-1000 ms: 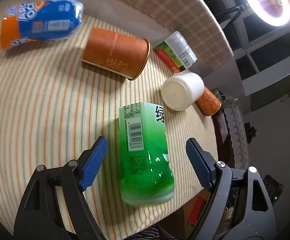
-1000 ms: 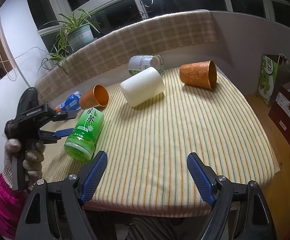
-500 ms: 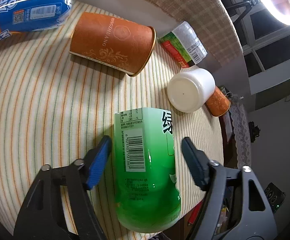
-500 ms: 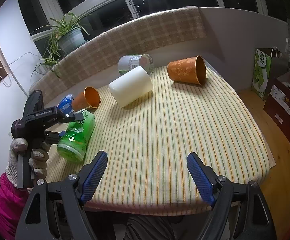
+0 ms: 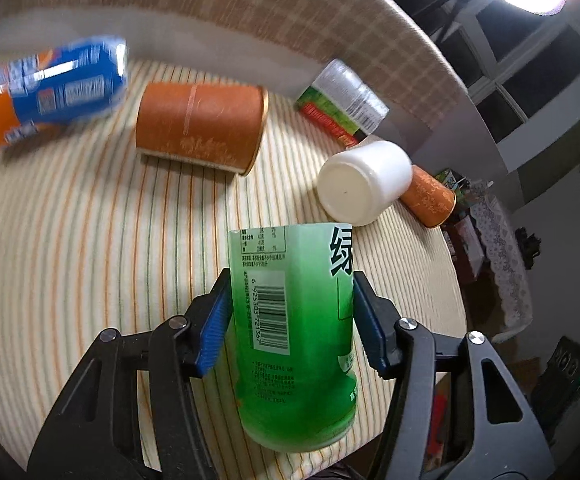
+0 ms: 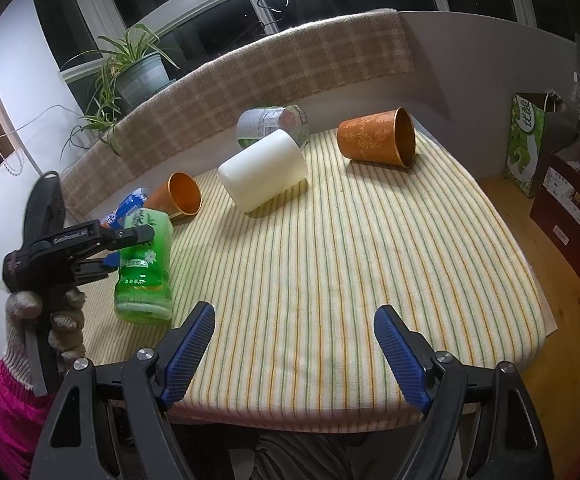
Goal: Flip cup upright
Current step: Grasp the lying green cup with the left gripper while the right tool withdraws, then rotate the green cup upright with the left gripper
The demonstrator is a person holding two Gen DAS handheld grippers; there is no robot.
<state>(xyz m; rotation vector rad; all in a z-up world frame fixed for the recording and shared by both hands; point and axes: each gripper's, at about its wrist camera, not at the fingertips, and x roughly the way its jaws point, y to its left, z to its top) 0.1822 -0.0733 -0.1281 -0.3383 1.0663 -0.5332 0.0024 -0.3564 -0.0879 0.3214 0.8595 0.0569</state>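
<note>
My left gripper is shut on a green cup with a barcode label, its blue pads pressing both sides. In the right wrist view the green cup is tilted nearly on end at the table's left, its wide end down near the cloth, with the left gripper clamped on its upper part. My right gripper is open and empty above the table's front edge.
On the striped cloth lie a white cup, an orange cup, a smaller orange cup, a blue and orange cup and a clear labelled cup. Boxes stand on the floor at right.
My left gripper moved forward around the lying green cup, closed on it, and tipped it up from lying toward standing. The right gripper has barely moved.
</note>
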